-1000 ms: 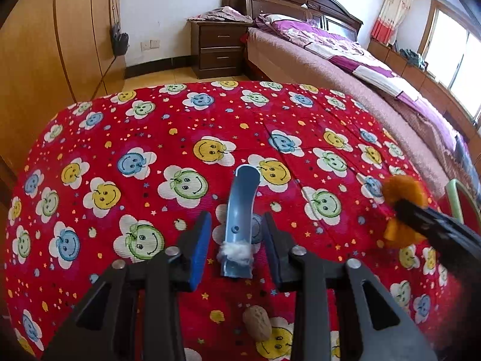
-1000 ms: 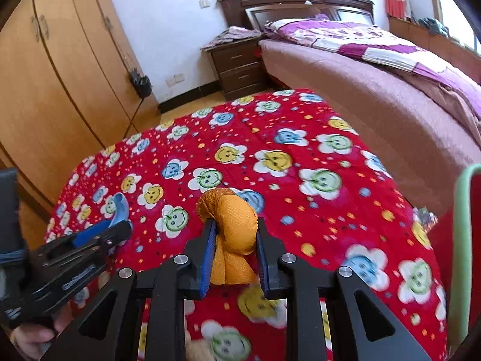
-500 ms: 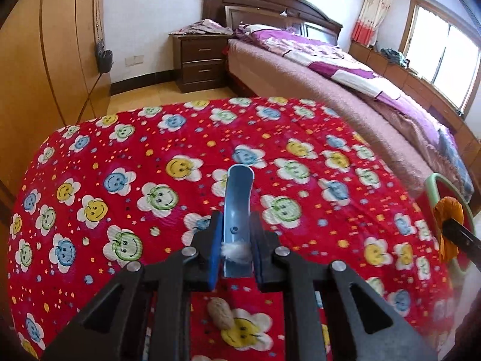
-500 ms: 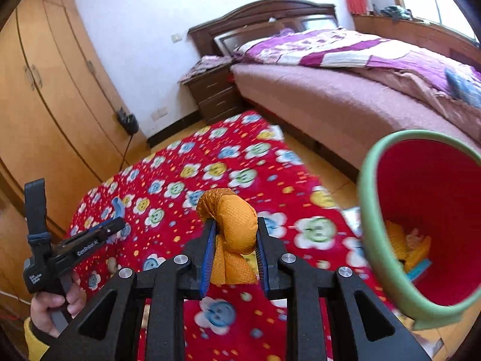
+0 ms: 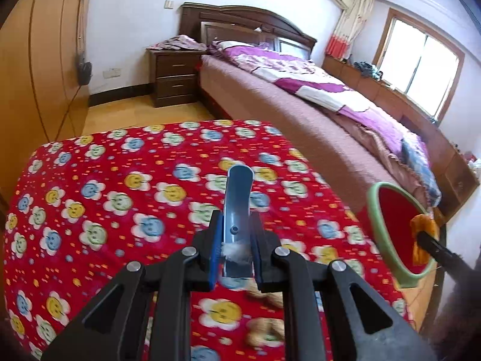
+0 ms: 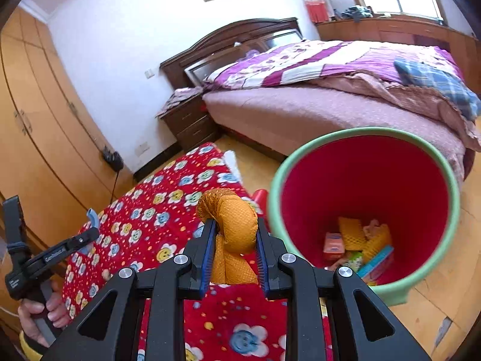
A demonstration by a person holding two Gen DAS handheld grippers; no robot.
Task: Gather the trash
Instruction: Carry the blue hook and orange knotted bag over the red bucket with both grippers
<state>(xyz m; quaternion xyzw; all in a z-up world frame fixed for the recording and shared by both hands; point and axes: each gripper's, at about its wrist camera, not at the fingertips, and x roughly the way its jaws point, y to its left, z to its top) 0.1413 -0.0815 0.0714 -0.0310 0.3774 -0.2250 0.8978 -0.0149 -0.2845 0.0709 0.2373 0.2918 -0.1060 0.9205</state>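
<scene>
Across the lower half of both views, a red flower-print cloth [image 5: 126,210] is spread over the surface, with peanut shells [image 5: 264,331] blurred at the bottom centre. At centre frame, a blue plastic strip [image 5: 237,204] is pinched by the left gripper [image 5: 236,252], whose jaws have just closed onto it. An orange mesh wad [image 6: 237,225] is clamped in the right gripper [image 6: 236,258] beside the green-rimmed red bin [image 6: 300,162], where trash lies. A bed [image 5: 315,120], nightstand [image 5: 174,75] and wardrobe [image 5: 36,69] are seen behind.
</scene>
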